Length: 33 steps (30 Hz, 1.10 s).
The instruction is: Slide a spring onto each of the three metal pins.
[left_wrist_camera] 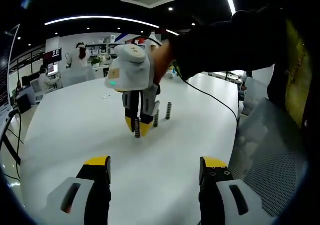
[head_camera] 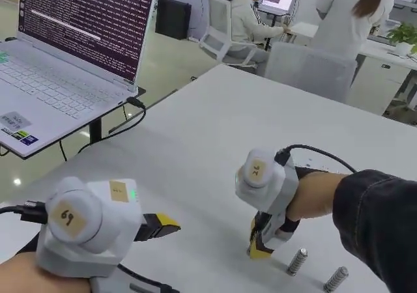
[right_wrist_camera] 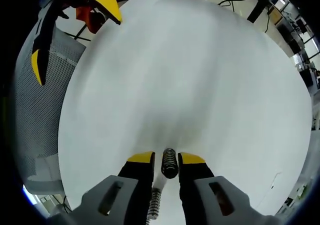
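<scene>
- Where the white desk (head_camera: 195, 137) ends at the far left, an open laptop (head_camera: 71, 58) sits on its own stand, its screen full of lines of text.
- At the near left, the left gripper (head_camera: 161, 226) is held above the desk, pointing right toward the other gripper.
- Seen in its own view, its fingers (left_wrist_camera: 95, 185) are wide apart, with bare desk between them and nothing in their grip.
- Right of centre and near, the right gripper (head_camera: 259, 249) points steeply down with its yellow tips at the desk surface. A hand in a dark sleeve (head_camera: 378, 221) holds it.
- Its fingers are closed on a spring (right_wrist_camera: 169, 163), one finger on each side of the coil. In the left gripper view this spring stands upright at the tips and reaches the desk.
- Just right of that gripper, two more springs stand upright on the desk, one (head_camera: 297, 262) nearer to it and one (head_camera: 336, 279) further right. They are apart from each other and from the fingers.
- Whether a pin runs inside any of the coils cannot be told.
</scene>
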Motion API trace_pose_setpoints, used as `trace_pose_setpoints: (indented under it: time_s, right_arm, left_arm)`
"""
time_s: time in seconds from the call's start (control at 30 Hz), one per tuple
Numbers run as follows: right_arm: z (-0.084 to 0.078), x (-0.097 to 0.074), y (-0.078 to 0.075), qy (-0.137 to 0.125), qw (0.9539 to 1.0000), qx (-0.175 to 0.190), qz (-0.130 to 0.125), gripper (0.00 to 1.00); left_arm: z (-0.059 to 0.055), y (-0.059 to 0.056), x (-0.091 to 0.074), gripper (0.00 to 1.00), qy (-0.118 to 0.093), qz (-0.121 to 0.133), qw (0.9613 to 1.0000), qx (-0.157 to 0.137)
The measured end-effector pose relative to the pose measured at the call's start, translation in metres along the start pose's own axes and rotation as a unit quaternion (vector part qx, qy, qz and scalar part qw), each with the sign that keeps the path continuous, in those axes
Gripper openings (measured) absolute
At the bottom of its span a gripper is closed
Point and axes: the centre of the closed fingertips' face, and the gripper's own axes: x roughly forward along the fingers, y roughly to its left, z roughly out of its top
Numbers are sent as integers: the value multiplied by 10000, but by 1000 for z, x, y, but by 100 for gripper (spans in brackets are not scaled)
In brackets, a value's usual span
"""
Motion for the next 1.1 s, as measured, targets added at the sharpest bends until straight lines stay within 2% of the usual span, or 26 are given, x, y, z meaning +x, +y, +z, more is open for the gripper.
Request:
trace_pose_setpoints:
  time_s: [0.27,0.33,0.57,0.9,1.0,1.1]
  right_arm:
    - [0,-7,-1,-176,9997,176,-43,32]
    - [0,-8,-4,-218,9995,217,-119,36]
    - [0,-15,-1,-440,9981,425,-117,42]
    - [-1,-33,-4,-904,9927,727,-325,50]
    - [-1,-41,-4,-1126,9891,856,-405,52]
    - [-3,-48,-3,-1222,9870,893,-533,55]
  left_arm:
    - [3,0,1,69,-15,-8,10000,12]
    - [4,0,1,69,-19,-16,10000,22]
    - [5,-1,2,70,-21,-32,10000,40]
    - [10,-1,3,70,-34,-30,10000,80]
    - [10,-1,3,70,-21,-41,10000,78]
    - [9,-2,4,70,9,-48,10000,80]
